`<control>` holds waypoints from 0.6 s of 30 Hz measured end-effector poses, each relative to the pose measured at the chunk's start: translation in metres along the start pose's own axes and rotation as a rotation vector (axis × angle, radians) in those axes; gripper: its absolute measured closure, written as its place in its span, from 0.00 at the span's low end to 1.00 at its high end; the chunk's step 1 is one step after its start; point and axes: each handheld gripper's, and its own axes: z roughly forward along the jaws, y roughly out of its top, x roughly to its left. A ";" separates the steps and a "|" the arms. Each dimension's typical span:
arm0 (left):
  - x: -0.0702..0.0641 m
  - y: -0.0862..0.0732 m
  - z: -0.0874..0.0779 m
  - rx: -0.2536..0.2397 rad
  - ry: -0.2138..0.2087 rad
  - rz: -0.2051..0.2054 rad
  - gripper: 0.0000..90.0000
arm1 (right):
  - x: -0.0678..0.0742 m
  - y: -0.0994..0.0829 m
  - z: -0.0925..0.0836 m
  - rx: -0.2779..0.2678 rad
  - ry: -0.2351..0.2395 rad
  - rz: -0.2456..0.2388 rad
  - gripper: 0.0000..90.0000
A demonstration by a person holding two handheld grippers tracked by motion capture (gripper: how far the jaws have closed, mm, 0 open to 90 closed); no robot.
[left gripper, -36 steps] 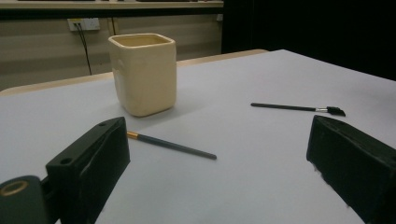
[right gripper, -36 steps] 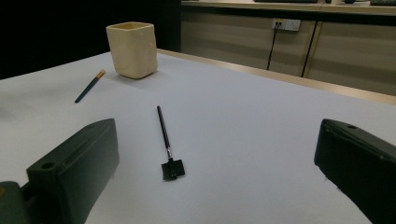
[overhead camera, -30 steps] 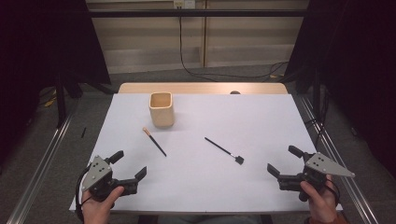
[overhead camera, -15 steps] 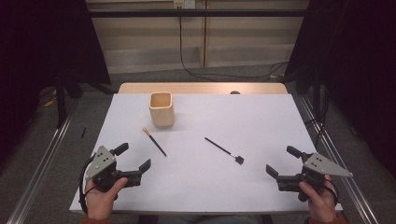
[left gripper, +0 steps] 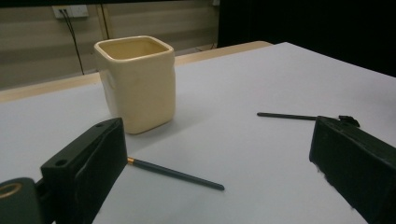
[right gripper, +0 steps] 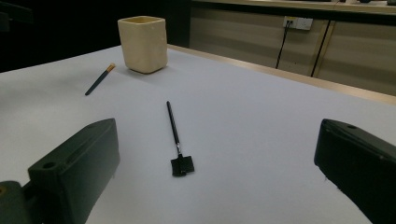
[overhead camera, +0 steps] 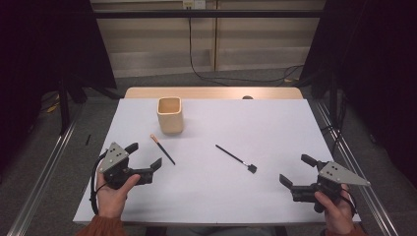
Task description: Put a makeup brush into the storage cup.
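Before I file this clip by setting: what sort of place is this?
Probably a lab recording station: a white-covered table ringed by dark curtains, with metal rails on the floor beside it.

Lab recording setup indicated: white-covered desk (overhead camera: 275,196) flanked by black curtains (overhead camera: 44,49), floor rails (overhead camera: 39,172), wall socket (overhead camera: 193,4) with trailing cables (overhead camera: 206,73).

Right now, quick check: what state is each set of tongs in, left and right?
Left tongs: open, holding nothing, near the gold-tipped brush.
Right tongs: open, holding nothing, facing the black brush.
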 end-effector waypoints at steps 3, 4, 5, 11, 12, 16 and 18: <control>0.003 0.000 0.005 0.025 -0.001 -0.005 0.04 | 0.001 0.000 0.000 -0.001 0.002 -0.004 0.00; 0.004 0.000 0.008 0.031 -0.001 -0.007 0.04 | 0.001 0.000 0.000 -0.002 0.000 -0.003 0.00; 0.005 0.000 0.009 0.036 -0.002 -0.008 0.03 | 0.000 0.000 0.000 -0.002 -0.001 0.000 0.00; 0.015 0.002 0.016 0.075 0.035 -0.051 0.03 | 0.000 0.000 0.000 -0.001 -0.002 0.003 0.00; 0.016 0.002 0.016 0.080 0.048 -0.042 0.03 | 0.000 0.000 0.000 0.000 -0.004 0.004 0.00; 0.017 0.003 0.018 0.095 0.038 -0.043 0.03 | -0.001 0.000 -0.001 -0.002 -0.008 0.002 0.00; 0.018 0.004 0.020 0.110 0.031 -0.044 0.03 | -0.001 0.000 -0.001 -0.003 -0.006 0.002 0.00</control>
